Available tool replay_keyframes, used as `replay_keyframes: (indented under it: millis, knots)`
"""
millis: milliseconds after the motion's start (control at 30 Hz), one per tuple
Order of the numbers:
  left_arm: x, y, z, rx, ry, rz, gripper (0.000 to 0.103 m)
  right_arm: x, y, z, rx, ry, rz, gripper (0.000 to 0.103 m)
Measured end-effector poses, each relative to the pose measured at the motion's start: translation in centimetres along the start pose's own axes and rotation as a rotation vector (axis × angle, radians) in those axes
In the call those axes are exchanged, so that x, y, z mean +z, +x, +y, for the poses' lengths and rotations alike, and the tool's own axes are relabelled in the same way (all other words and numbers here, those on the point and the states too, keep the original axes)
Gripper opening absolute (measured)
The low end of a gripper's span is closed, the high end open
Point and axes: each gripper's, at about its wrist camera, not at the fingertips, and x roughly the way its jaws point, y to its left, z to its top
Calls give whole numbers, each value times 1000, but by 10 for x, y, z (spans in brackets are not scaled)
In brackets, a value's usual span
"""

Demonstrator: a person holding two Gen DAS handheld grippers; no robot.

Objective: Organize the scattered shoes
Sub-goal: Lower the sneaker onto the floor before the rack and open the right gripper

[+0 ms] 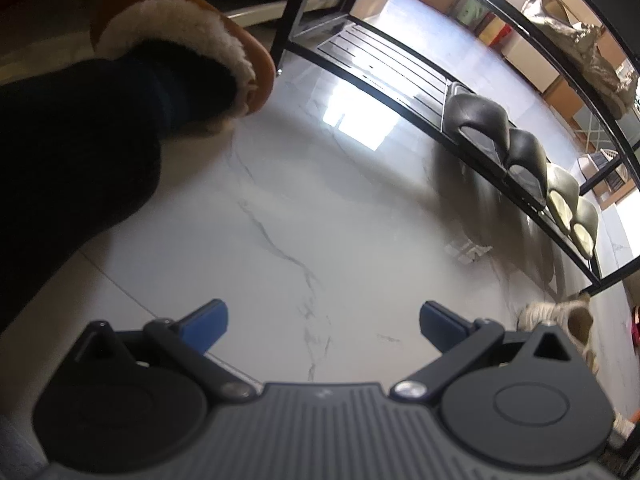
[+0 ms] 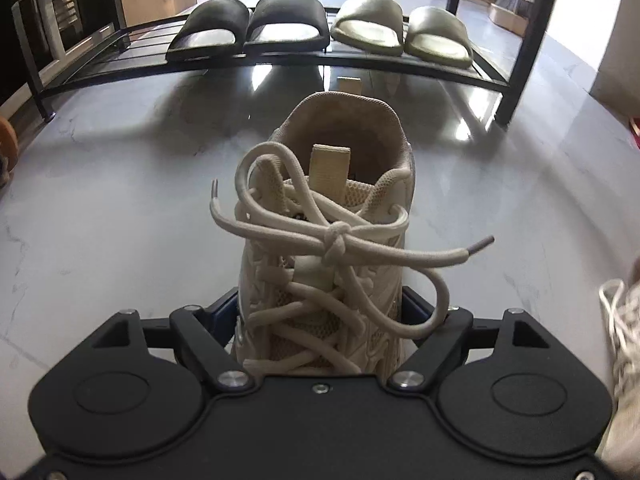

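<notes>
A cream lace-up sneaker (image 2: 324,208) fills the middle of the right wrist view, heel toward the shoe rack (image 2: 280,58). My right gripper (image 2: 320,308) is shut on its forefoot, one blue pad on each side. A second cream sneaker (image 2: 624,344) lies at the right edge. On the rack's low shelf stand a black pair of slides (image 2: 248,24) and an olive pair (image 2: 400,28). My left gripper (image 1: 323,326) hangs open over bare marble floor (image 1: 280,220), with nothing between its pads. The rack (image 1: 400,80), the black slides (image 1: 480,120) and a cream sneaker (image 1: 568,320) show on its right.
A person's dark trouser leg and an orange fleece-lined slipper (image 1: 208,40) fill the left wrist view's upper left. A beige shoe or bag (image 1: 580,40) sits on a higher rack shelf. Rack posts (image 2: 524,48) stand on the floor. Boxes and furniture line the far wall.
</notes>
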Motion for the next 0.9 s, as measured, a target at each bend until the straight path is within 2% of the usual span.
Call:
replay_keyframes:
  millis: [200, 233, 267, 300, 467, 533, 567, 700, 767, 900]
  knots:
    - [0, 5, 2, 9, -16, 11, 102, 17, 14, 4, 4, -2, 14, 85]
    - [-1, 6, 2, 10, -13, 14, 102, 17, 13, 3, 8, 13, 22, 88]
    - [-1, 6, 1, 10, -13, 15, 102, 17, 12, 2, 13, 31, 31, 101]
    - [-2, 6, 0, 10, -7, 15, 102, 16, 9, 0, 23, 60, 38, 103]
    - [-5, 4, -7, 3, 42, -2, 102, 0, -27, -15, 87, 167, -12, 103]
    - [-9, 5, -12, 1, 70, -8, 102, -12, -47, -28, 74, 209, -38, 103]
    - [-10, 5, -14, -1, 77, -8, 102, -18, -56, -31, 45, 220, -52, 103]
    - [-23, 8, -29, -12, 127, 13, 102, -43, -90, -47, -196, 265, -89, 103]
    - [-27, 8, -35, -14, 145, 23, 102, -52, -97, -56, -246, 316, -82, 103]
    - [-38, 6, -60, -16, 237, 21, 102, -68, -104, -80, -246, 463, -73, 103]
